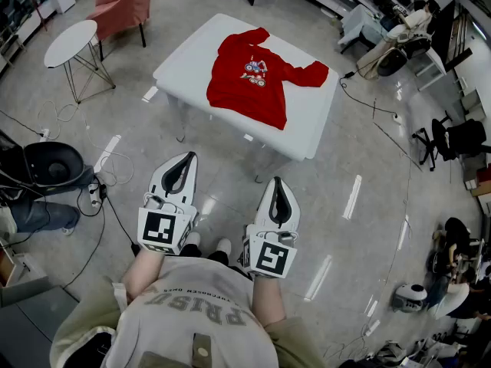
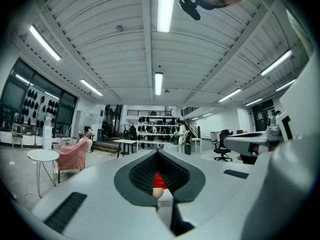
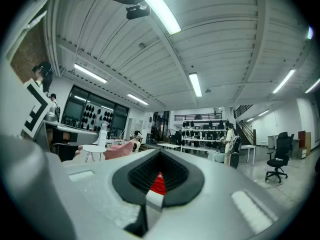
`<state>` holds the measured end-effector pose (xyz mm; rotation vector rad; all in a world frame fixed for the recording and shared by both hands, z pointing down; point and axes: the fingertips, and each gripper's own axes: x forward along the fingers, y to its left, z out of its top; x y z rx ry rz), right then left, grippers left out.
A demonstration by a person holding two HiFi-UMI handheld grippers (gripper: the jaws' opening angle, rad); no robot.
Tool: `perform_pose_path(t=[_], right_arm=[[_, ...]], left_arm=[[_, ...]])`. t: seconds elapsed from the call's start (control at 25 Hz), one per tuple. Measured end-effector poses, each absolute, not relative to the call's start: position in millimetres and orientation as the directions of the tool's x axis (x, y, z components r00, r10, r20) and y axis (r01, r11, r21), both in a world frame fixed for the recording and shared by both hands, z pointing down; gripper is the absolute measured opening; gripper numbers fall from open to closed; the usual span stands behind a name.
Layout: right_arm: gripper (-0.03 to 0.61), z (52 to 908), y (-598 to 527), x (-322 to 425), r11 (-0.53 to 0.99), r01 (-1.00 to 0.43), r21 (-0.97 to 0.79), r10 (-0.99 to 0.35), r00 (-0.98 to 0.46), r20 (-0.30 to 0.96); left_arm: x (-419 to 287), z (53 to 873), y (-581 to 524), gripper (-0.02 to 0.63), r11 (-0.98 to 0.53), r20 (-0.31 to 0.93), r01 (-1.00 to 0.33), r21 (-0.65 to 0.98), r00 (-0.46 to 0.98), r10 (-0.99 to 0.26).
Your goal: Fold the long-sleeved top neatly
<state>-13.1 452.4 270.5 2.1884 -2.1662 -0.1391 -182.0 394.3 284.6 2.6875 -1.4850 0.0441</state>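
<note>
A red long-sleeved top [image 1: 257, 75] with a printed chest motif lies spread out on a white table [image 1: 192, 60] far ahead of me, one sleeve stretched to the right. My left gripper [image 1: 184, 157] and right gripper [image 1: 278, 182] are held close to my body, well short of the table, both shut with nothing in them. In the left gripper view a sliver of the red top [image 2: 159, 181] shows through the dark opening between the jaws. The right gripper view shows the same red top [image 3: 159, 184] through its opening.
A round white side table [image 1: 70, 43] and a pink armchair [image 1: 123, 6] stand to the left of the table. Cables [image 1: 107, 175] trail over the floor at left, beside a black bin [image 1: 52, 164]. Office chairs [image 1: 453, 138] and desks stand at right.
</note>
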Motion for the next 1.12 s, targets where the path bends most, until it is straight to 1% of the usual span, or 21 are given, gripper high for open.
perform_pose_path(t=[0.64,0.76,0.88,0.92,0.96,1.04,1.08,1.12], right_arm=[[-0.002,271.4,440.1,-33.1,-0.012,-0.996,0.093,-1.0,0.012,-0.005],[-0.002,272.4,438.6,-40.2,-0.021,-0.999,0.042,-1.0,0.02,-0.012],[0.0,278.0,435.4,-46.0,0.025,-0.997,-0.073,-1.0,-0.024,-0.02],[0.062,280.3,433.5,-48.3,0.051,-0.992,-0.113,-0.999,-0.049,-0.023],[0.149,282.0,431.5,-50.6,0.074,-0.987,-0.141,-0.997,-0.071,-0.03],[0.336,283.6,427.3,-53.0,0.1,-0.983,-0.152,-0.995,-0.094,-0.044],[0.354,284.5,425.6,-52.4,0.1,-0.985,-0.143,-0.995,-0.095,-0.043],[0.356,285.5,424.4,-50.5,0.094,-0.986,-0.136,-0.995,-0.089,-0.039]], left_arm=[[-190.4,277.0,377.4,0.011,-0.57,0.066,-0.821,0.025,0.57,-0.819],[-196.6,274.6,372.0,0.011,-0.597,0.076,-0.802,0.019,0.596,-0.799],[-202.9,280.5,366.9,0.012,-0.616,0.1,-0.787,0.02,0.615,-0.782],[-204.0,283.2,366.4,0.014,-0.632,0.107,-0.774,0.025,0.631,-0.768],[-205.0,286.0,366.0,0.036,-0.652,0.112,-0.757,0.038,0.652,-0.75],[-207.0,290.0,363.4,0.243,-0.687,0.114,-0.722,0.085,0.692,-0.713],[-208.4,291.0,361.2,0.309,-0.695,0.111,-0.71,0.108,0.704,-0.702],[-210.1,291.8,358.7,0.347,-0.698,0.109,-0.705,0.126,0.709,-0.697]])
